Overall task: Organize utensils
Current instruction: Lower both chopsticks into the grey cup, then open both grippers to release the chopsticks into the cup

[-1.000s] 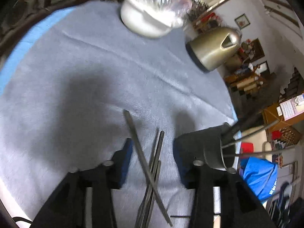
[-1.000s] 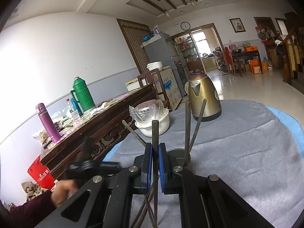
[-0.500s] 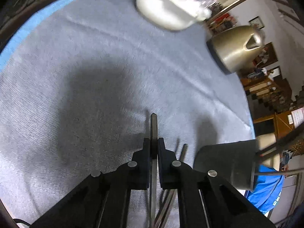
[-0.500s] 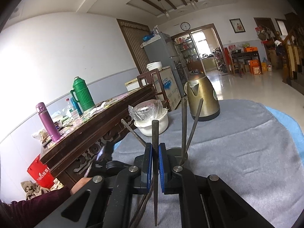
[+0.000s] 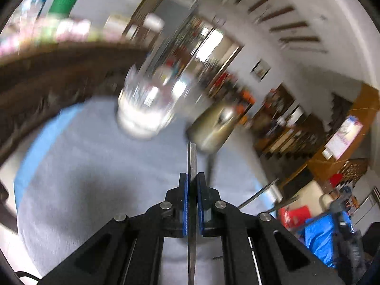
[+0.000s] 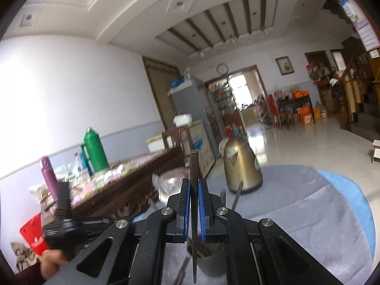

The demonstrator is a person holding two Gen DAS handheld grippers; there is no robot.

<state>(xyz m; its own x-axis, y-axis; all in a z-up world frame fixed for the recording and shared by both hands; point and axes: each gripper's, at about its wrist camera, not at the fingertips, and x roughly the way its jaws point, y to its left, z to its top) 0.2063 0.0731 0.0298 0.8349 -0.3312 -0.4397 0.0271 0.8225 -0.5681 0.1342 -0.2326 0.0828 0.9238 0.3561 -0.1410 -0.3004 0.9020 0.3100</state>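
Note:
My left gripper (image 5: 192, 178) is shut on a thin grey metal utensil (image 5: 192, 161), lifted off the grey cloth (image 5: 95, 190) and pointing toward the far table edge. The view is blurred by motion. My right gripper (image 6: 194, 185) is shut on a dark rough metal utensil (image 6: 193, 166), held upright above the dark holder cup (image 6: 201, 253), which shows just below the jaws. Other utensil handles (image 6: 237, 196) stick up from the cup. The left gripper's body (image 6: 64, 228) and the hand show at the lower left of the right wrist view.
A white bowl under plastic wrap (image 5: 142, 109) and a gold kettle (image 6: 239, 168) stand at the far side of the cloth. A dark wooden table (image 6: 123, 185) with a green thermos (image 6: 93, 149) and a purple bottle (image 6: 48, 175) lies beyond. A blue bag (image 5: 318, 239) is off the right edge.
My left gripper closed on one utensil from the pile and lifted it, tilting up from the cloth. My right gripper rose and tilted up with its utensil above the cup.

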